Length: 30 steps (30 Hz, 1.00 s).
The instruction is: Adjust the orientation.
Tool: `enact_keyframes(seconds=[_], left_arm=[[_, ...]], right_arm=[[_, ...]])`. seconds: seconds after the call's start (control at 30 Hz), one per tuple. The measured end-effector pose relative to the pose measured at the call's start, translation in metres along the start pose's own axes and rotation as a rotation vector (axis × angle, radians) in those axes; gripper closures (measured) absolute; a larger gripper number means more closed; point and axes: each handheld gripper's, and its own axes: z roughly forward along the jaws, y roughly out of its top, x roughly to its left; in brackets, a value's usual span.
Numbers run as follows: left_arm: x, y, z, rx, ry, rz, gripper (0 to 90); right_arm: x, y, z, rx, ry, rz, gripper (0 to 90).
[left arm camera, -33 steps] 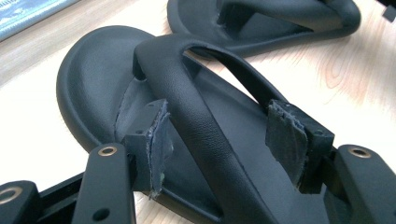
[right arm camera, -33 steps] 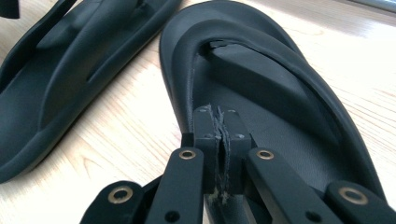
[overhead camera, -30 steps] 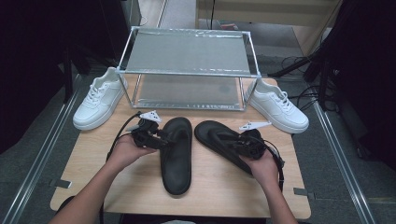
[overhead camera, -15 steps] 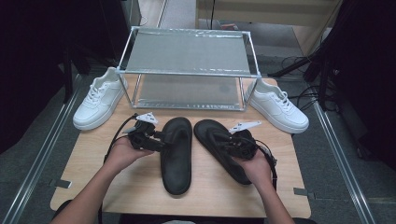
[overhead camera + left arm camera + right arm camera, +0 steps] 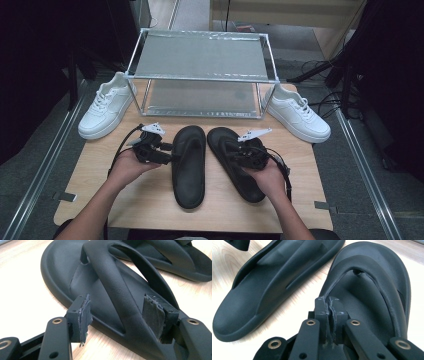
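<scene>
Two black flip-flop sandals lie side by side on the wooden table (image 5: 125, 200). My left gripper (image 5: 171, 153) is at the left sandal's (image 5: 189, 167) left edge. In the left gripper view it (image 5: 118, 312) stands open, with the left sandal's strap (image 5: 117, 282) between the pads and untouched. My right gripper (image 5: 231, 153) rests over the right sandal (image 5: 245, 182). In the right gripper view it (image 5: 329, 307) is shut on the thin edge of the right sandal's strap (image 5: 337, 282). The left sandal (image 5: 269, 282) lies beside it.
A metal-framed rack with a mesh shelf (image 5: 200, 55) stands at the back of the table. One white sneaker (image 5: 106, 106) sits to its left and another (image 5: 299, 112) to its right. The table's front edge is close to the sandals' heels.
My right hand has shifted left with the right sandal, which has swung from a slant to nearly parallel with the left one. The left gripper has stayed at the left sandal.
</scene>
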Motion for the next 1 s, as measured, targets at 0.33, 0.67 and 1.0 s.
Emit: enact_keyframes(seconds=[0.33,0.67,1.0], left_arm=[[0.004,-0.007,0.005,0.036,0.017,-0.022,40.5],[0.006,-0.012,0.010,0.102,-0.032,-0.070,67.9],[0.003,-0.014,0.012,0.105,-0.030,-0.069,73.7]], right_arm=[[0.005,0.004,0.005,0.007,0.020,-0.021,86.6],[0.008,0.009,0.011,0.009,0.033,-0.032,86.6],[0.010,0.012,0.015,0.013,0.043,-0.042,86.0]])
